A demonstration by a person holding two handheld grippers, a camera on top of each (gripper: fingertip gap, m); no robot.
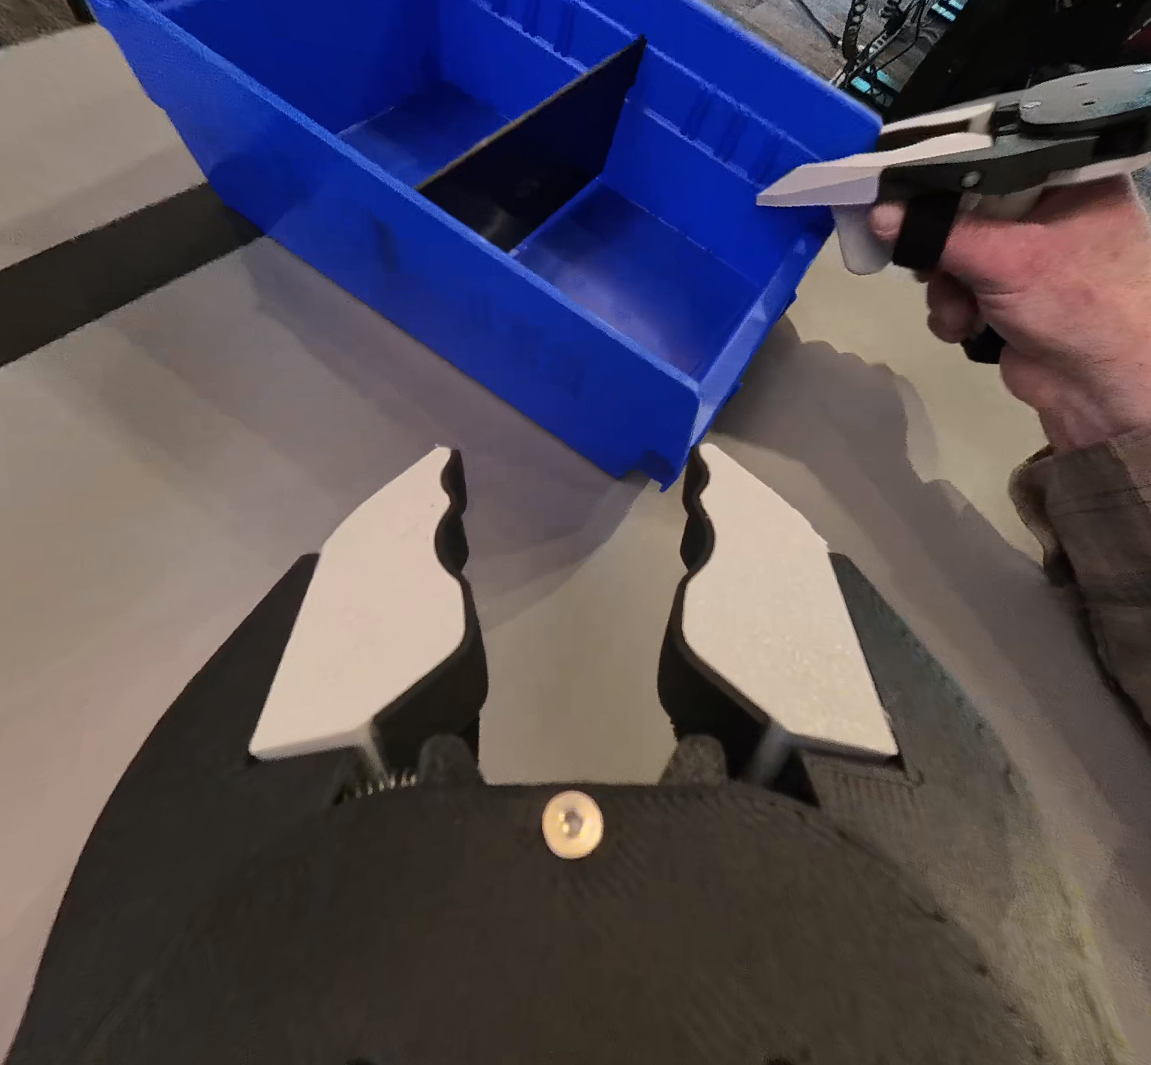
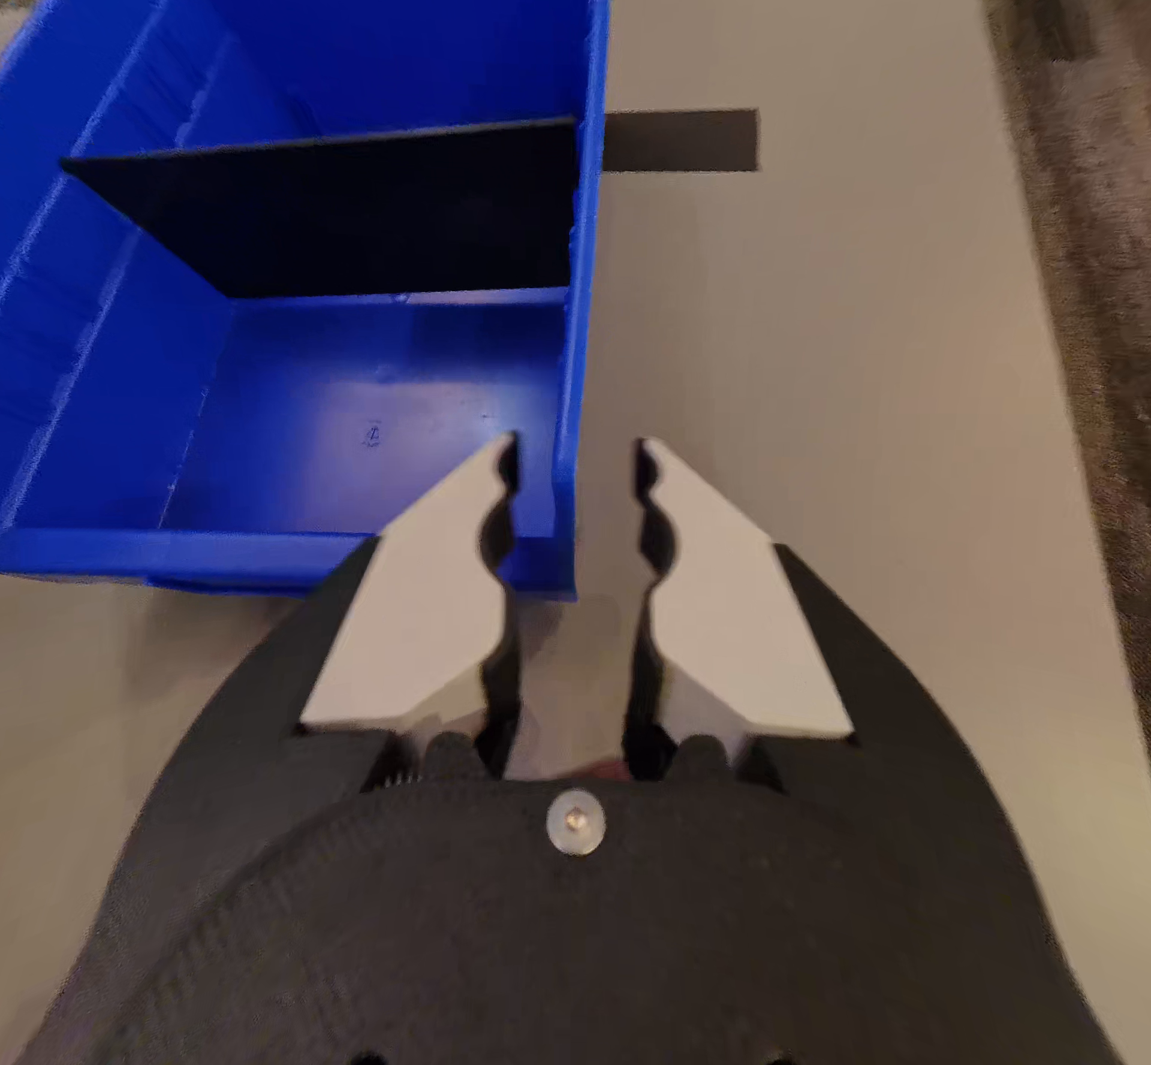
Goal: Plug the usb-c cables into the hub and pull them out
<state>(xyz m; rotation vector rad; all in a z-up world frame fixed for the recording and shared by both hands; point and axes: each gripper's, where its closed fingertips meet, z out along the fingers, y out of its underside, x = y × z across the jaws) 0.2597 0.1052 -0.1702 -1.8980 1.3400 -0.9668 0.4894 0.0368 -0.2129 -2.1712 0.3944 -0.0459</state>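
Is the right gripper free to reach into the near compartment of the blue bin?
Probably yes: the right gripper is open over the blue bin at its near corner, and the compartment looks empty.

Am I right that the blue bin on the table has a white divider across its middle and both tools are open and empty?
Not quite: the divider across the blue bin is black, not white, as the right wrist view shows. The rest holds: the bin sits on the table, and the left tool and right tool are open and empty.

Your bin sits on the table, divider across its middle; left tongs just before its near corner, right tongs straddling its side wall.
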